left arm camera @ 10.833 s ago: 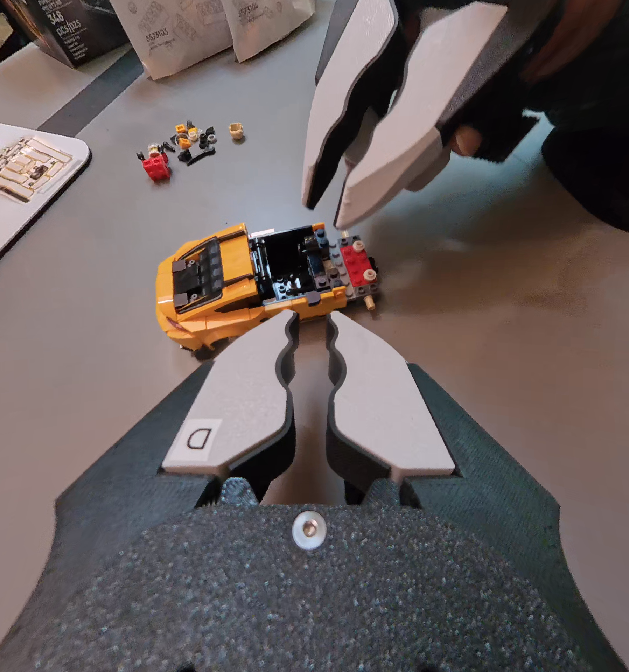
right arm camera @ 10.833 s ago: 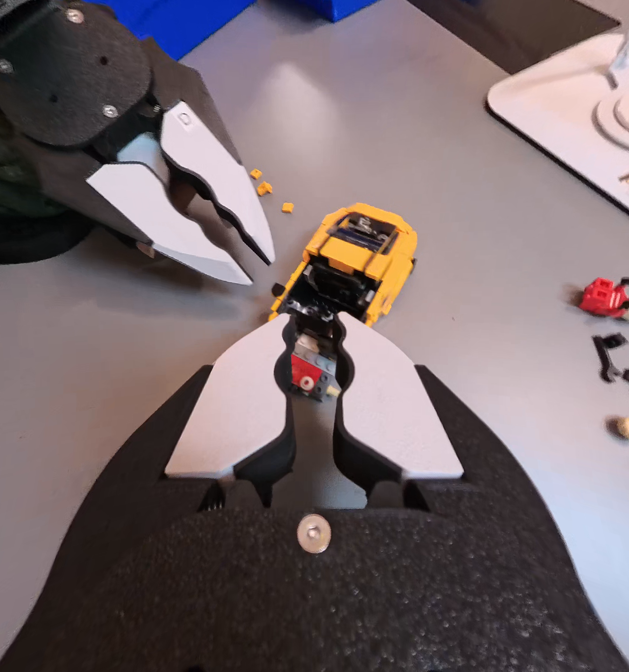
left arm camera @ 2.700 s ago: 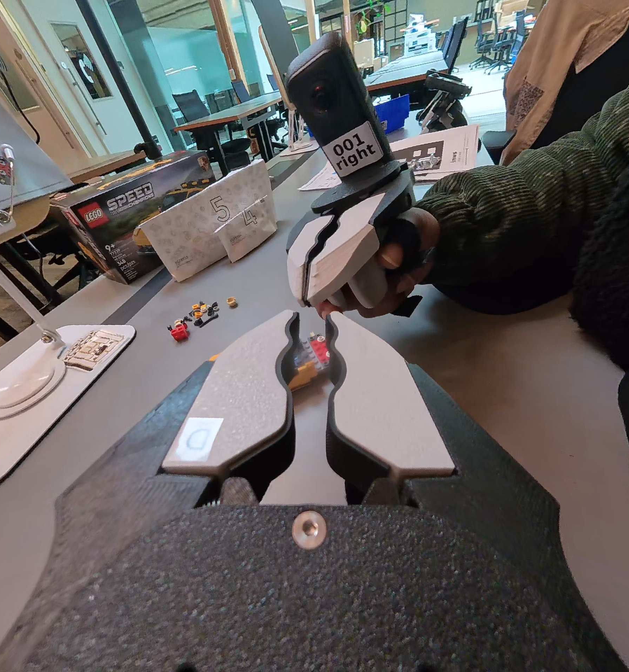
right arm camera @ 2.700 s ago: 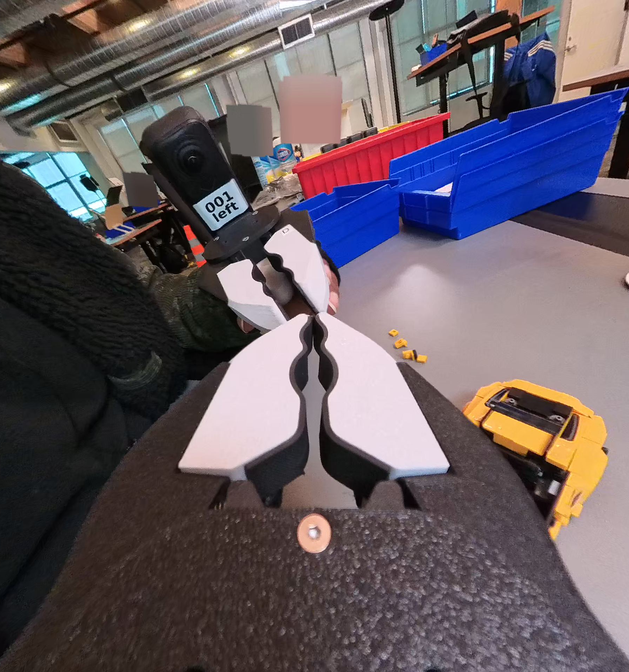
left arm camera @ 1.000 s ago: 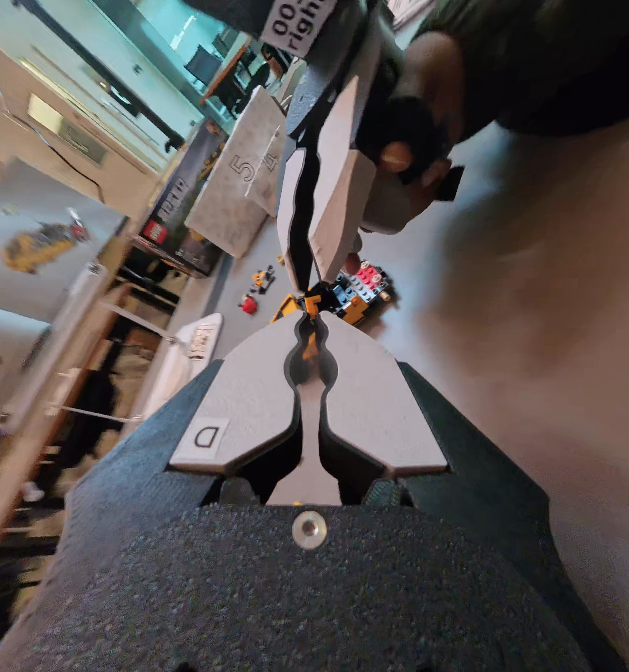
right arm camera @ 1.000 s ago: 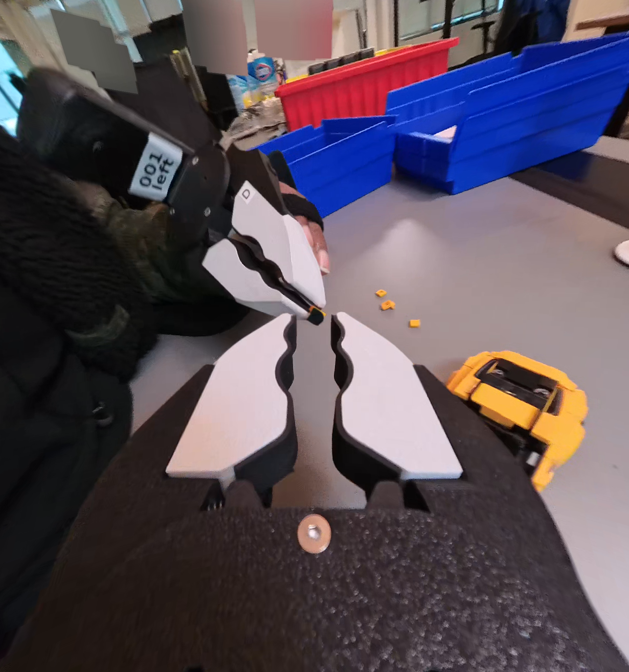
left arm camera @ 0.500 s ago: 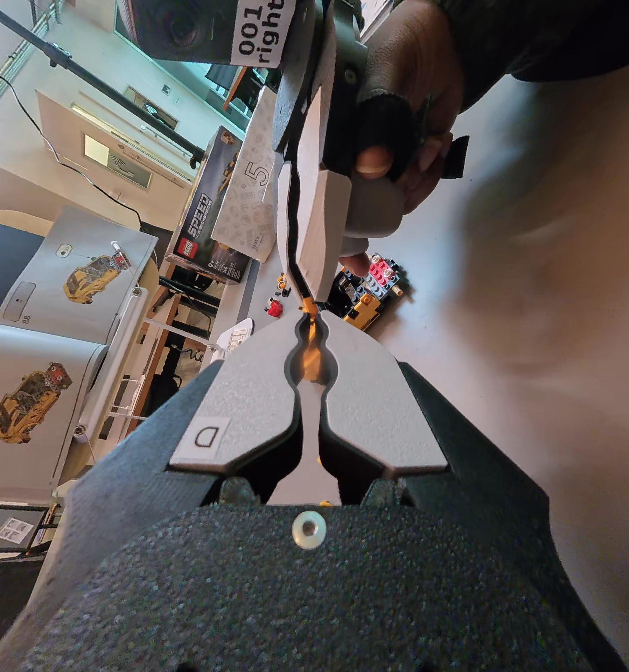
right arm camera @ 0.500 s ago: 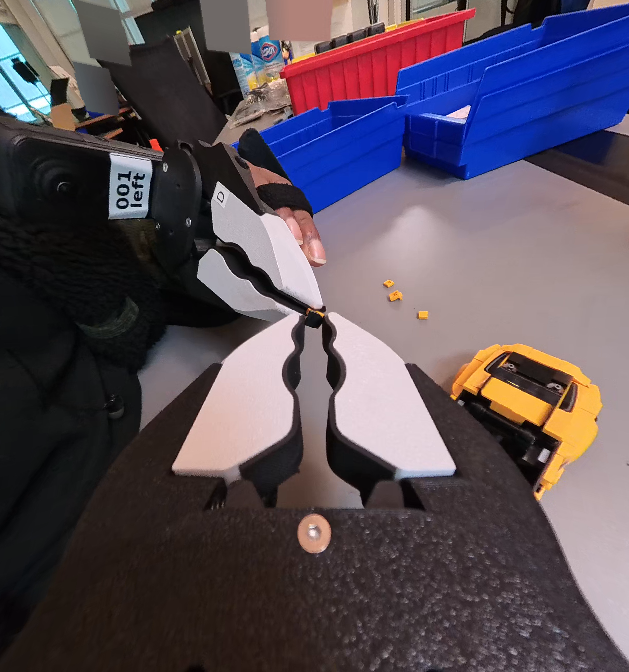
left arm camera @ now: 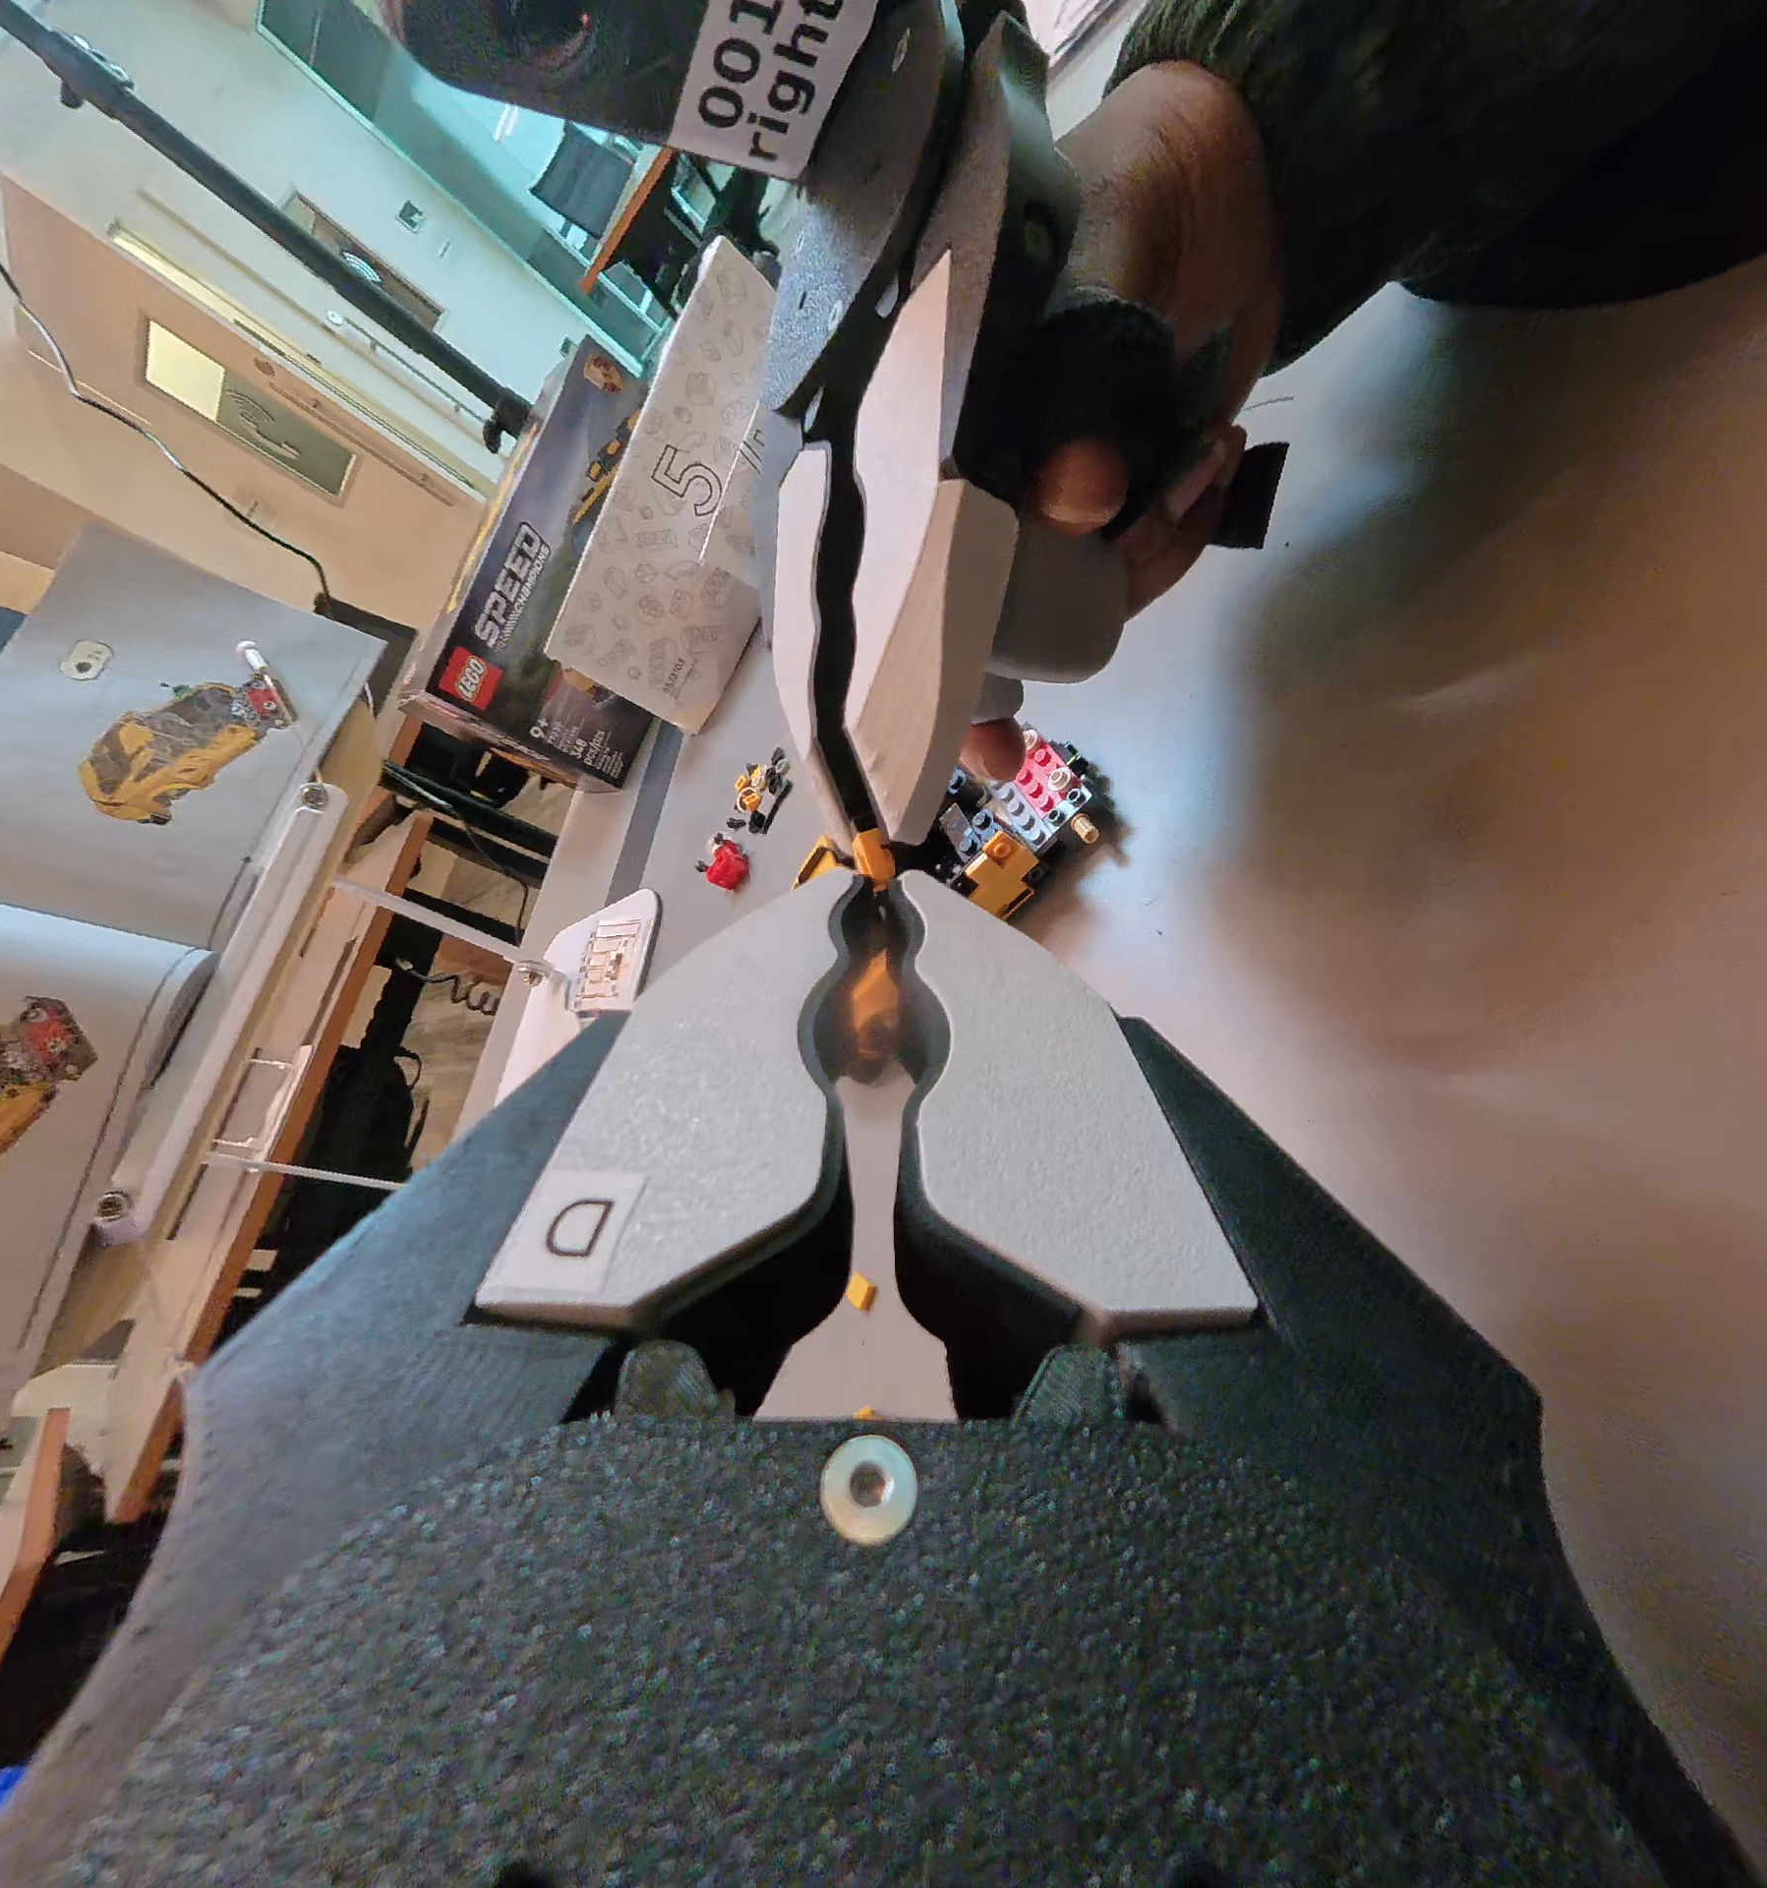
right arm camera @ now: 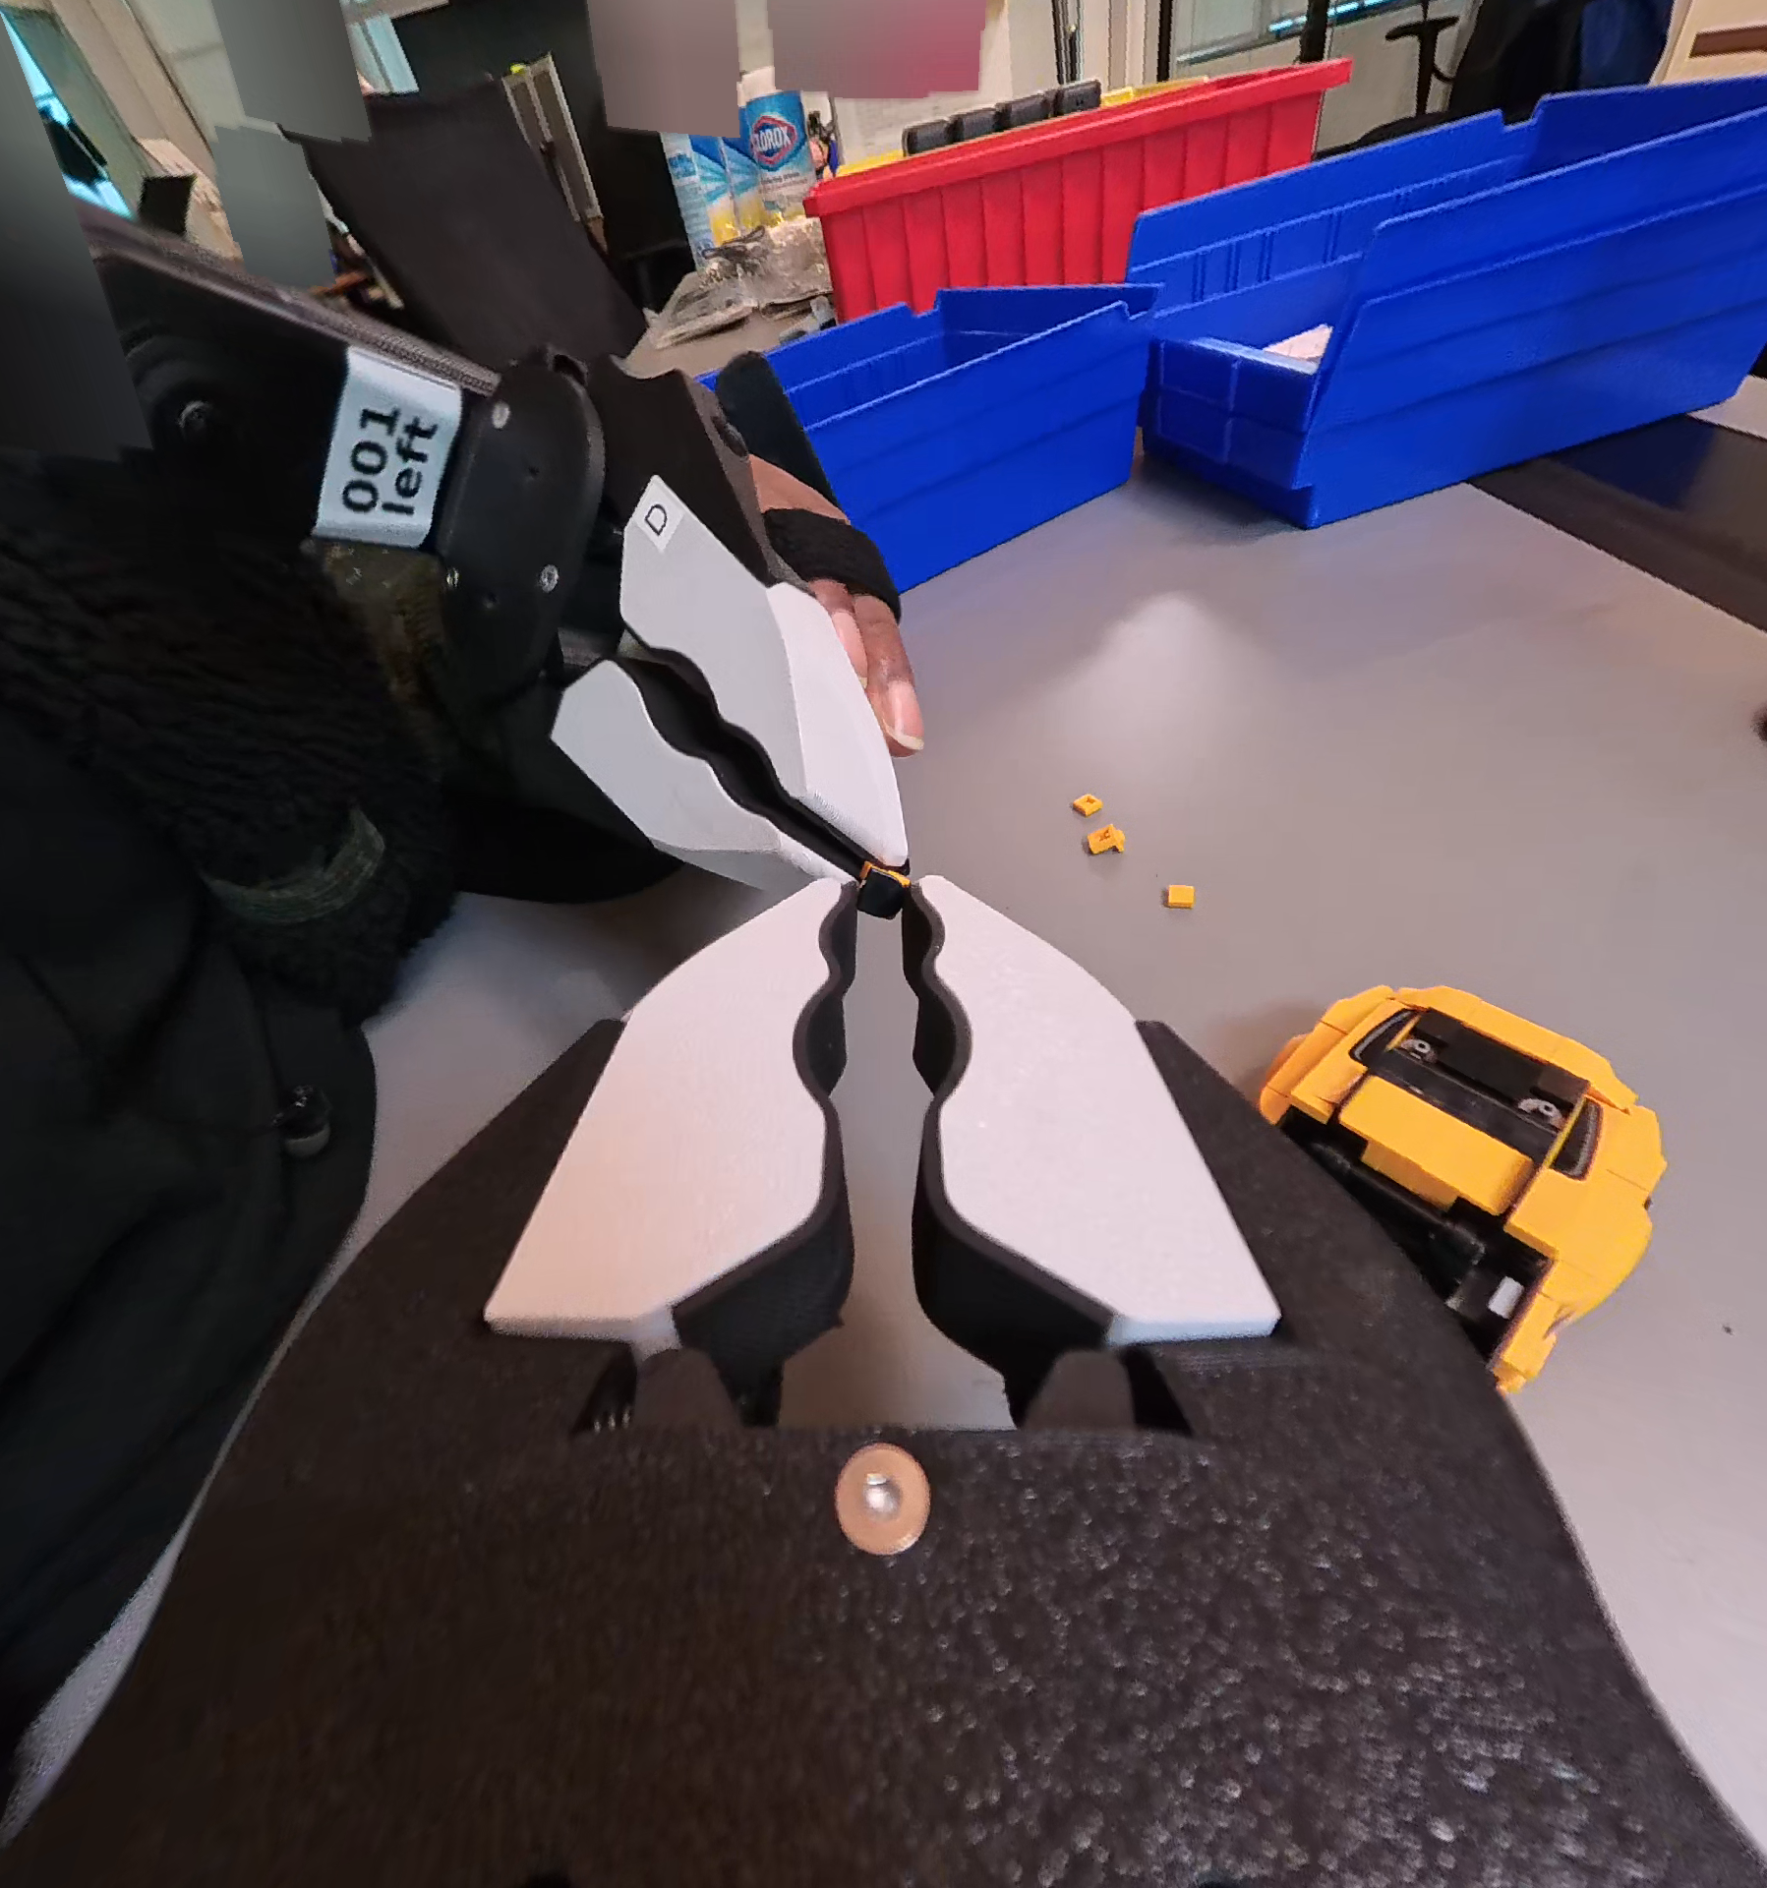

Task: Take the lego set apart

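Grey counter (right arm camera: 1369, 664) under office light, blue bins (right arm camera: 961, 409) and a red bin (right arm camera: 1063, 174) at the back edge, a boxed kit (left arm camera: 532, 654) and paper bags (left arm camera: 675, 511) off to one side. We hold both claws up off the counter, tip to tip, with one tiny orange-and-black piece (right arm camera: 881, 887) bridging them. Our left claw (left arm camera: 874, 899) is pressed nearly together at the tips and pinches the near end of that piece; farther back its jaws bow apart, but nothing sits there. Our right claw (right arm camera: 877, 899) comes at it from the opposite side, tips narrowed onto the black end, jaws spread only behind the tips. So each claw grips one half, and the piece's short axis runs straight between the two tip pairs, which is the line any pull would follow; we judge a straight draw apart or a slight twist is what the split wants. Neither claw is nearer; they meet at the piece. Grip is thin on both sides and the piece could pop free. The yellow car (right arm camera: 1471, 1144), partly stripped, lies on the counter below and to the right of the right claw, well apart from it. Loose orange bits (right arm camera: 1104, 838) lie beyond, and a cluster of small parts (left arm camera: 756, 797) sits past the car in the left view.
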Tool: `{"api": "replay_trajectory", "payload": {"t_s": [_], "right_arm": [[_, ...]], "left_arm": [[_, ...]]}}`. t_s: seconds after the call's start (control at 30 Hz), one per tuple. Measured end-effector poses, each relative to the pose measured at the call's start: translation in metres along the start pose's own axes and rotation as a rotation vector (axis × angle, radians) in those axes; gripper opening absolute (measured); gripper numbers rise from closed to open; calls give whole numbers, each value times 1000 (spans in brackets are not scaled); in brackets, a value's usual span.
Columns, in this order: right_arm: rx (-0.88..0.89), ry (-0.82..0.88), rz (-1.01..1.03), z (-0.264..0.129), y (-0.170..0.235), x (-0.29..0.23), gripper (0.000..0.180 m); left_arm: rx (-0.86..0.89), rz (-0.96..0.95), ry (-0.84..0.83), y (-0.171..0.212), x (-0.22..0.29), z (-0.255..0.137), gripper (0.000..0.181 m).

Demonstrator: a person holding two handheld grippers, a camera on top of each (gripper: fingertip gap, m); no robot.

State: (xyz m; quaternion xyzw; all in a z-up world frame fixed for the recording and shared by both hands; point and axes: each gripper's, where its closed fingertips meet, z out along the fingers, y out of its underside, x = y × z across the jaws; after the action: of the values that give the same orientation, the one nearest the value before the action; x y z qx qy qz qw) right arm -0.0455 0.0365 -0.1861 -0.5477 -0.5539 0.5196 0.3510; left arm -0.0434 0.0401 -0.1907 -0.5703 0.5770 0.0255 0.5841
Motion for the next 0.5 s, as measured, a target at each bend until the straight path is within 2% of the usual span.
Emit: {"api": "replay_trajectory", "payload": {"t_s": [0.33,0.5], "right_arm": [[49,55,-77,-18,-14,8,7],[51,46,-44,-14,-11,9,8]], "left_arm": [[34,-262,73,10,-18,-14,0],[1,-265,74,21,-15,-9,0]]}}
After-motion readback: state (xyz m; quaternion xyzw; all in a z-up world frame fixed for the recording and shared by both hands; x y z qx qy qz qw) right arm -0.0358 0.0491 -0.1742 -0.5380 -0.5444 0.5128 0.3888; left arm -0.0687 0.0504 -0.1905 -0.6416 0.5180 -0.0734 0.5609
